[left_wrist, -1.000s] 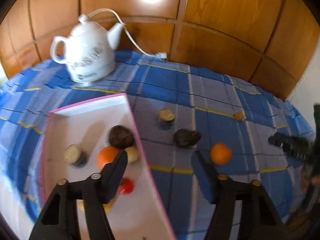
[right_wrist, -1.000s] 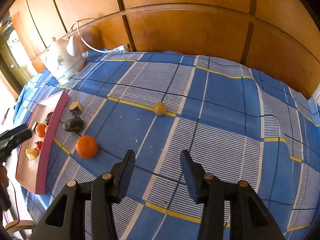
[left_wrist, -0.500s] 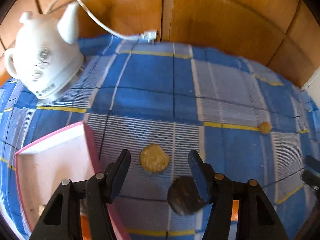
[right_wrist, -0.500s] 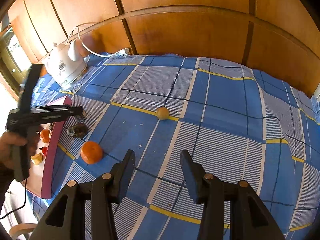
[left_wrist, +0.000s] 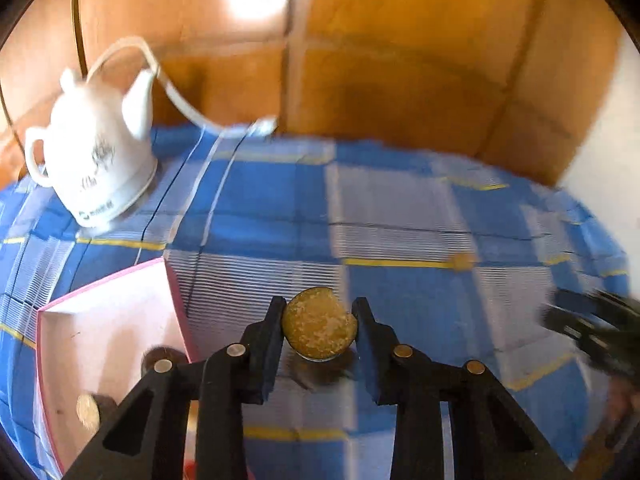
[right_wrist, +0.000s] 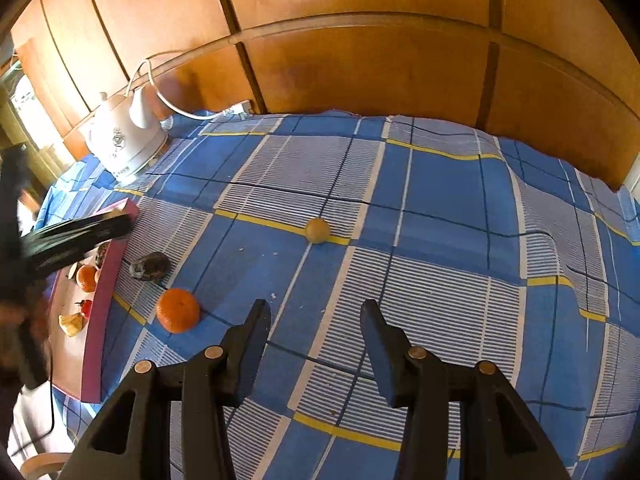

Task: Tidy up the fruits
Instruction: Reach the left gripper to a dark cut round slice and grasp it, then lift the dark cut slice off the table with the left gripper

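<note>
The halved brown fruit (left_wrist: 319, 323), cut face up, is clamped between the fingers of the left claw (left_wrist: 318, 322) just beside the pink tray (left_wrist: 108, 320), which lies immediately to its left, while the right claw (right_wrist: 316, 326) is held apart, gripping nothing.

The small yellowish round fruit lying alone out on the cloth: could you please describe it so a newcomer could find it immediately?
Start at the white kettle in the far left corner of the blue checked tablecloth. Move toward the cloth's middle, along a yellow stripe, to the small yellowish fruit. It sits alone, paler and smaller than the orange beside the pink tray.
</note>
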`<action>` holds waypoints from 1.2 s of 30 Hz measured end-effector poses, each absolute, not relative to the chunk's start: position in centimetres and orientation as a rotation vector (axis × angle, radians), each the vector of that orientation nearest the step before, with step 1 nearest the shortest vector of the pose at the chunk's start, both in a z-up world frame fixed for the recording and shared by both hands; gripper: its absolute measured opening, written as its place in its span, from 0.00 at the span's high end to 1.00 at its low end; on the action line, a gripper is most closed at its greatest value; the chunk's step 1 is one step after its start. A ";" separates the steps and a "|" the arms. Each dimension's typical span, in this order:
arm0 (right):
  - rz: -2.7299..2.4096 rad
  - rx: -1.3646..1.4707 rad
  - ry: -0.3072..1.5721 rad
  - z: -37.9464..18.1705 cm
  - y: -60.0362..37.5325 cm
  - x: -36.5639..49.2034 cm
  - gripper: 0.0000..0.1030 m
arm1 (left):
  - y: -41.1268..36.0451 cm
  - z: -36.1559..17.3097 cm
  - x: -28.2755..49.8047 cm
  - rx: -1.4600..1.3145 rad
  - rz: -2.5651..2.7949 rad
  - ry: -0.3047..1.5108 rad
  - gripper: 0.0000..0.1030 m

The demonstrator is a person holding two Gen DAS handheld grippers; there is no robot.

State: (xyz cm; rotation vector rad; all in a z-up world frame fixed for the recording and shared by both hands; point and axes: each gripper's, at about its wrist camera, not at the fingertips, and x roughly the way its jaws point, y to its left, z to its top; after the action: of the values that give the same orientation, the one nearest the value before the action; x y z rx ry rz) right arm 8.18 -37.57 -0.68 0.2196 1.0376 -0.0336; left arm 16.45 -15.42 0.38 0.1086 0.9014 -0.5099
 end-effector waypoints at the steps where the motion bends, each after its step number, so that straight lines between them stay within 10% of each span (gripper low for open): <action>1: -0.035 0.219 1.039 -0.7 -37.6 8.2 0.54 | -15.4 0.9 14.5 0.110 -0.536 0.872 0.67; 36: -0.052 0.312 1.133 -4.2 -37.8 13.4 0.49 | -18.0 -9.4 4.5 0.176 -0.454 0.744 0.63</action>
State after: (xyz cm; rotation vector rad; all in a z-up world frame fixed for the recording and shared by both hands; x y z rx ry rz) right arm 13.41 -37.79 -4.19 0.3121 1.1331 -0.0520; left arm 4.53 -17.95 -9.36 0.1762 0.7442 -0.4537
